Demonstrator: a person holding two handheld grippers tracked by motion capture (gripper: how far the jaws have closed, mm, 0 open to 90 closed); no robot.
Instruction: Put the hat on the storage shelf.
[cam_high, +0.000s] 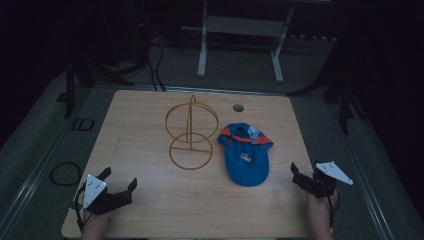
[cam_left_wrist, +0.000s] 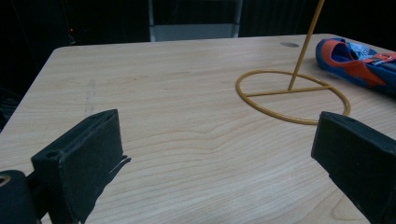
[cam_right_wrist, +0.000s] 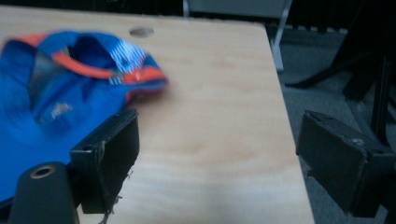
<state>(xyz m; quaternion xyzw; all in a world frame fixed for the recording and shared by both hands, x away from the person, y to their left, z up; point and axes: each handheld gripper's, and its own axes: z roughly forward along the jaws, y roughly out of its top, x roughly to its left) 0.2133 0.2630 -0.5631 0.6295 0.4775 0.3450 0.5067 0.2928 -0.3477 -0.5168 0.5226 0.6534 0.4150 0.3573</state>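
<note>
L gripper (cam_high: 119, 181) low (jaws apart), R gripper (cam_high: 306, 172) low

A blue fabric cap with orange trim (cam_high: 246, 159) lies on the pale wooden table (cam_high: 150, 125), a gold wire stand (cam_high: 191, 135) just beside it at nine o'clock (both grippers apart, jaws spread).

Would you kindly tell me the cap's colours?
The fabric cap is blue with orange trim, clearest in the high view.

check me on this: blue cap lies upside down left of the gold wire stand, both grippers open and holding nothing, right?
Not quite: the blue cap lies to the right of the gold wire stand, as the high view shows. The rest holds: the left gripper and right gripper are open and hold nothing.
</note>
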